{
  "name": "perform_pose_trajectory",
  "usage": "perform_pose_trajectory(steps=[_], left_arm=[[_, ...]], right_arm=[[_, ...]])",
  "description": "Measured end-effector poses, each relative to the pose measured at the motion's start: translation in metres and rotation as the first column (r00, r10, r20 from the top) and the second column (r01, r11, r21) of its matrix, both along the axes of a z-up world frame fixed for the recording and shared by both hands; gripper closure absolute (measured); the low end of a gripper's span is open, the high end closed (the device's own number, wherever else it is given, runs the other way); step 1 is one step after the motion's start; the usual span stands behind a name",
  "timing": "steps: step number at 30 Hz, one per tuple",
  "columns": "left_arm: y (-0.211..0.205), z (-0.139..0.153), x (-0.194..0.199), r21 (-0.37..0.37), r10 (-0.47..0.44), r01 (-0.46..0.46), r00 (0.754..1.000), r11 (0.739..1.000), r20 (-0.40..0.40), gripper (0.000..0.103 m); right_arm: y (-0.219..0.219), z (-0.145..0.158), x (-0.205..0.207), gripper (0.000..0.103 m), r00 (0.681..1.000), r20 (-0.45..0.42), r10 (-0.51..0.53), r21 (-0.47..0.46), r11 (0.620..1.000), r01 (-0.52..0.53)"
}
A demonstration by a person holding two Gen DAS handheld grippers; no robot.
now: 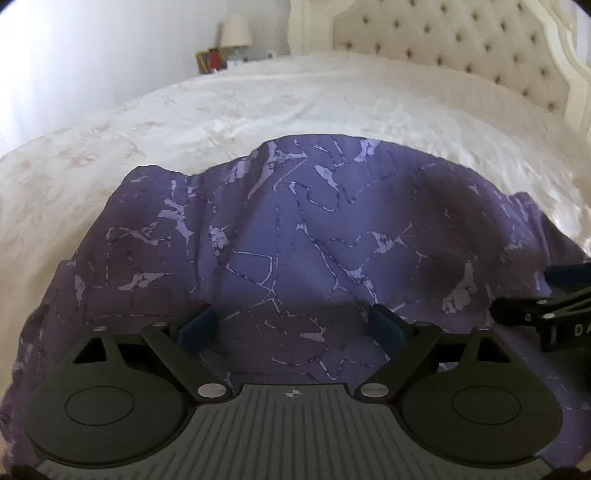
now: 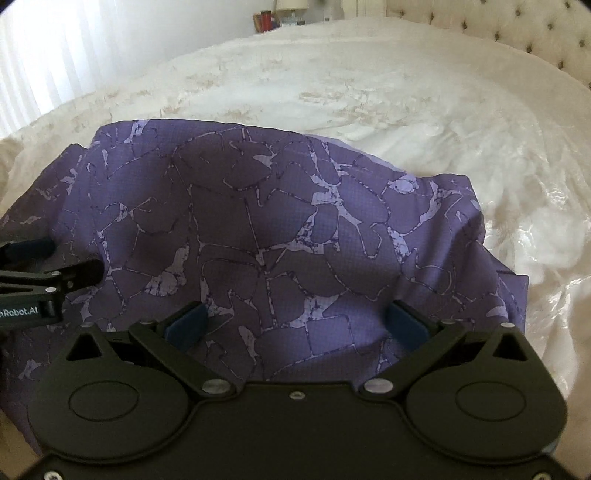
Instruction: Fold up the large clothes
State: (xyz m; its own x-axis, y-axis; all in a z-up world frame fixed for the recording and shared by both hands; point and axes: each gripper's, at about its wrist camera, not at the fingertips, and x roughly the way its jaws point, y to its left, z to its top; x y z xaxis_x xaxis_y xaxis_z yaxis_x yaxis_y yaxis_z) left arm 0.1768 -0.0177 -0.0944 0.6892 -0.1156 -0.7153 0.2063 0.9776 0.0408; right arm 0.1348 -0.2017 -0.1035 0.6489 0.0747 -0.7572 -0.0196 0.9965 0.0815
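- Across the near part of a white bedspread (image 1: 258,110) lies the purple patterned garment (image 1: 314,229), spread low and loosely rumpled, with its far edge humped and creased rather than flat; the soft bed gives it a broad surface for folding.
- Both claws hang over the cloth, angled down at it, side by side, so that each can take 1 part of the near edge.
- The left gripper (image 1: 291,328) stands with its jaws wide apart; its blue pads (image 1: 197,328) hover over the fabric with nothing pinched between them.
- The right gripper (image 2: 295,323) is likewise spread wide and empty, purple cloth showing plainly between its pads (image 2: 406,319).
- In each wrist view the other claw juts in from the side, so the 2 tools are near each other over the same garment.
- My reading: with both sets of jaws parted and nothing held, this is either a release or the lead-in to a fresh grip; the fold is not yet neat.
- A tufted headboard (image 1: 461,44) and a lamp (image 1: 236,31) stand well beyond.
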Motion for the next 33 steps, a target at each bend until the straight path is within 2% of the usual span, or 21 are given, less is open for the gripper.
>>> perform_pose_trajectory(steps=[3,5,9,14,17,20,23,26,29,33], left_arm=[[-0.002,0.015,0.011,-0.003,-0.020,0.019,0.998,1.000,-0.064,0.014],[-0.002,0.024,0.019,-0.025,-0.023,0.021,0.998,0.999,-0.059,0.014],[-0.001,0.034,0.047,-0.028,0.032,-0.033,0.999,0.999,-0.032,0.014],[0.006,0.015,0.083,-0.045,0.134,-0.139,0.987,0.989,-0.093,0.010],[0.006,0.001,0.088,-0.023,0.115,-0.118,0.989,0.993,-0.092,0.004],[0.002,-0.005,0.080,-0.001,0.109,-0.110,0.992,0.994,-0.056,0.004],[0.004,-0.004,0.077,-0.006,0.106,-0.107,0.993,0.994,-0.049,0.004],[0.005,-0.005,0.080,-0.013,0.104,-0.104,0.994,0.994,-0.046,0.004],[0.004,-0.006,0.078,-0.003,0.103,-0.103,0.994,0.995,-0.029,0.004],[0.003,-0.007,0.073,0.001,0.104,-0.104,0.994,0.995,-0.014,0.004]], right_arm=[[-0.002,-0.001,-0.005,0.000,1.000,0.030,-0.003,0.012,1.000,0.002],[-0.003,-0.001,-0.009,0.000,0.999,0.043,-0.003,0.015,1.000,0.002],[-0.005,-0.001,-0.012,0.000,0.999,0.049,-0.003,0.021,1.000,0.002],[-0.007,-0.002,-0.016,0.000,0.998,0.061,-0.001,0.034,0.999,-0.001],[-0.008,-0.002,-0.015,0.000,0.998,0.063,0.004,0.043,0.999,-0.006],[-0.012,0.005,-0.014,0.000,0.999,0.040,0.028,0.060,0.998,-0.031],[-0.034,0.019,-0.019,0.001,0.999,0.024,0.033,0.157,0.987,-0.036],[-0.068,0.038,-0.034,0.001,0.998,0.039,-0.041,0.291,0.956,0.027],[-0.105,0.050,-0.049,0.001,0.990,0.035,-0.137,0.342,0.933,0.117],[-0.150,0.041,-0.060,0.001,0.976,-0.053,-0.209,0.408,0.888,0.212]])
